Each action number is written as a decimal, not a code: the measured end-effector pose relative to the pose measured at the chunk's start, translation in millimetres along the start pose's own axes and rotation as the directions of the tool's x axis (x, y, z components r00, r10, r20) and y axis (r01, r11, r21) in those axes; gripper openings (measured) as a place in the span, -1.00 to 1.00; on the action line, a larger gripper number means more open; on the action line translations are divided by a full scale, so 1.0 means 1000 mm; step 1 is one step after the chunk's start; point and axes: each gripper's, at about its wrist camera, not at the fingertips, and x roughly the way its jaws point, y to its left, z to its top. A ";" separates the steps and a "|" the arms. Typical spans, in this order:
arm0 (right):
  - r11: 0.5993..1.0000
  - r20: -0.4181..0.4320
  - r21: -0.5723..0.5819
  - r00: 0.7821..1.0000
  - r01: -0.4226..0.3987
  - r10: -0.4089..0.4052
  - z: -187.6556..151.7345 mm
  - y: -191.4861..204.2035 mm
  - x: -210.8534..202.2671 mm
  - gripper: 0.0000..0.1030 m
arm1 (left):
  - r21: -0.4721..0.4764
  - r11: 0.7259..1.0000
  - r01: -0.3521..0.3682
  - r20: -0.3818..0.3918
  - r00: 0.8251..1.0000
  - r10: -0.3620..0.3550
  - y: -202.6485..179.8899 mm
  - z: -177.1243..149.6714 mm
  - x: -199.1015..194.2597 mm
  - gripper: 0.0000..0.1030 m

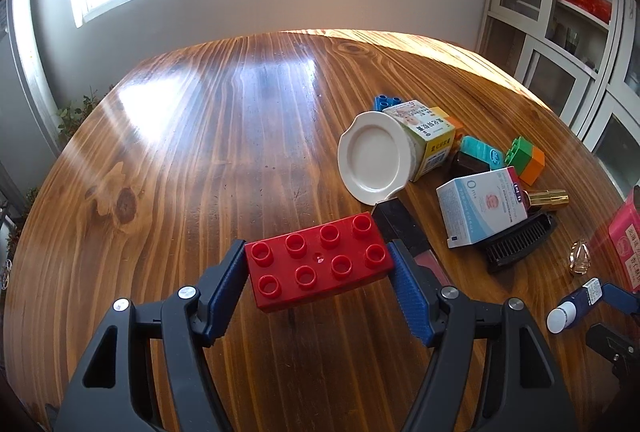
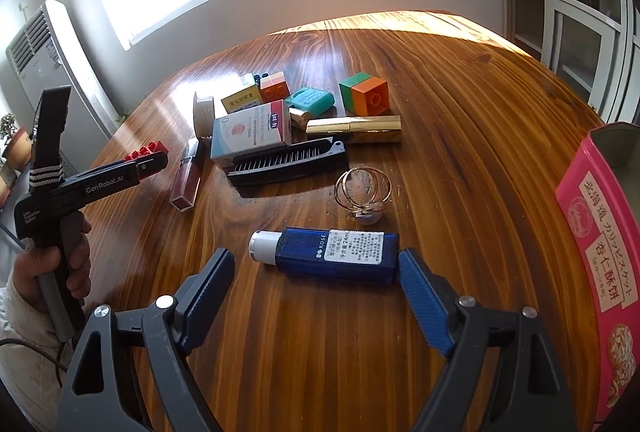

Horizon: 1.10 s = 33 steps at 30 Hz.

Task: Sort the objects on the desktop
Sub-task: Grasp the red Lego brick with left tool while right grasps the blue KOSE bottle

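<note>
My left gripper (image 1: 318, 264) is shut on a red toy brick (image 1: 318, 266) and holds it above the wooden table (image 1: 200, 136). The brick also shows in the right wrist view (image 2: 146, 150), held in the left gripper (image 2: 154, 160). My right gripper (image 2: 316, 268) is open, its fingers on either side of a blue Kose bottle (image 2: 332, 256) with a white cap that lies on the table. That bottle also shows in the left wrist view (image 1: 576, 306).
A cluster lies mid-table: white plate (image 1: 374, 156), medicine boxes (image 2: 250, 132), black comb (image 2: 288, 162), gold lipstick (image 2: 354, 128), green-orange brick (image 2: 366, 98), teal case (image 2: 310, 100), lip gloss (image 2: 186, 180), ring (image 2: 362, 194). A pink biscuit box (image 2: 596, 240) stands at the right.
</note>
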 end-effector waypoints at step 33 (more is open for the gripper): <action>0.994 -0.010 -0.048 0.995 0.095 -0.095 -0.003 0.008 0.011 0.76 | 0.058 0.998 0.033 0.047 0.998 -0.036 -0.027 -0.006 -0.025 0.41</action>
